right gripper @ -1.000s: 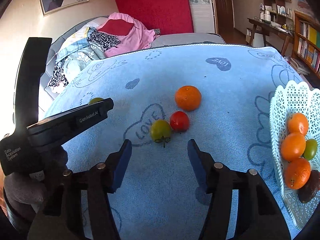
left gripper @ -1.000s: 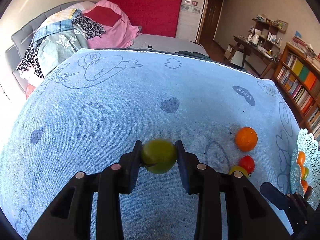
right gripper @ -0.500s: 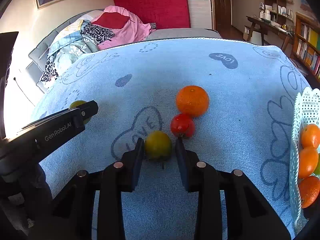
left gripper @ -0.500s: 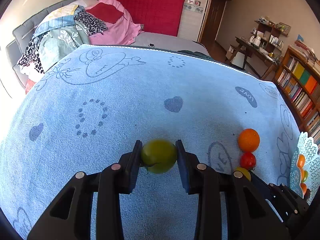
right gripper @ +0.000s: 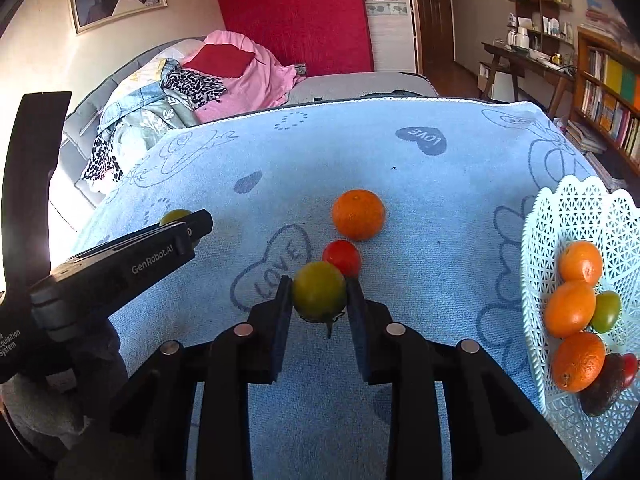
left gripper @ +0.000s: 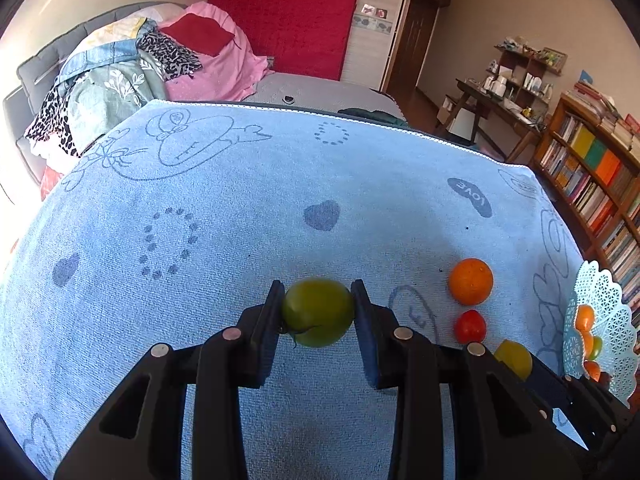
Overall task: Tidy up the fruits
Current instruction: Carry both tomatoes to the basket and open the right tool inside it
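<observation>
My left gripper (left gripper: 318,310) is shut on a green tomato (left gripper: 318,312) and holds it over the blue towel (left gripper: 240,200). My right gripper (right gripper: 319,294) is shut on another green tomato (right gripper: 319,297), just off the towel (right gripper: 420,200). A red tomato (right gripper: 342,257) and an orange (right gripper: 359,214) lie right behind it. They also show in the left wrist view, the red tomato (left gripper: 470,326) and the orange (left gripper: 470,281). A white lattice basket (right gripper: 560,220) at the right holds several oranges, a green tomato and a dark avocado.
The left gripper's body (right gripper: 120,264) reaches in from the left of the right wrist view. A sofa with piled clothes (left gripper: 140,72) stands beyond the towel's far edge. Bookshelves (left gripper: 592,184) stand to the right.
My right gripper moved forward and closed on the green tomato, then raised it slightly. My left gripper keeps holding its tomato and has barely moved.
</observation>
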The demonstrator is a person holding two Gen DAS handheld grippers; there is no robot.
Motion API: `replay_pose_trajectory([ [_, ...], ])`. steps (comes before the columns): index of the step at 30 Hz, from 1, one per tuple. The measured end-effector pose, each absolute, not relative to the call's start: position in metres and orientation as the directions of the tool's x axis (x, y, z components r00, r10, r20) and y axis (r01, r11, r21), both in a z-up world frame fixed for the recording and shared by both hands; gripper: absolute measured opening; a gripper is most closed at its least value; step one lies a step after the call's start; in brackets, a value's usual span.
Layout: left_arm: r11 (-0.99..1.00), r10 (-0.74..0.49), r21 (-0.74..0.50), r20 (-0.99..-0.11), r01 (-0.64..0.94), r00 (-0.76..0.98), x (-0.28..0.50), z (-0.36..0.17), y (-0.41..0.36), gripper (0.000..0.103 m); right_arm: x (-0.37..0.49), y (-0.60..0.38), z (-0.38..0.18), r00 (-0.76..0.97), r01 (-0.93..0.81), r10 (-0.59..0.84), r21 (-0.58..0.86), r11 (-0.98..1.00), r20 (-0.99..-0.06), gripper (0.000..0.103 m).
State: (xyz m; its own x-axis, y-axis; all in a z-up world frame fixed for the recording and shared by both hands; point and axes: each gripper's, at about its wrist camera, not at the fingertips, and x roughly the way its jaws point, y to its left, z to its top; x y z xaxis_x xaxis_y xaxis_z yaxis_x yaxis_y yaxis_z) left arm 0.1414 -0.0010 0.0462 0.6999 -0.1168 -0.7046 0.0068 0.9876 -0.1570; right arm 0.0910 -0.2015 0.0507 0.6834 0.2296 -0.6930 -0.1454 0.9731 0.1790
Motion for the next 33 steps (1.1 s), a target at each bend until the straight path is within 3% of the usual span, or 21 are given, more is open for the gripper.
replay_pose_trajectory([
  [33,0.960,-0.278,-0.168,-0.635,0.222,0.721,0.101,0.072,-0.061,0.035,0.019,-0.326,0.097,0.791,0.139,0.035,0.235,0.962,-0.611,0.028],
])
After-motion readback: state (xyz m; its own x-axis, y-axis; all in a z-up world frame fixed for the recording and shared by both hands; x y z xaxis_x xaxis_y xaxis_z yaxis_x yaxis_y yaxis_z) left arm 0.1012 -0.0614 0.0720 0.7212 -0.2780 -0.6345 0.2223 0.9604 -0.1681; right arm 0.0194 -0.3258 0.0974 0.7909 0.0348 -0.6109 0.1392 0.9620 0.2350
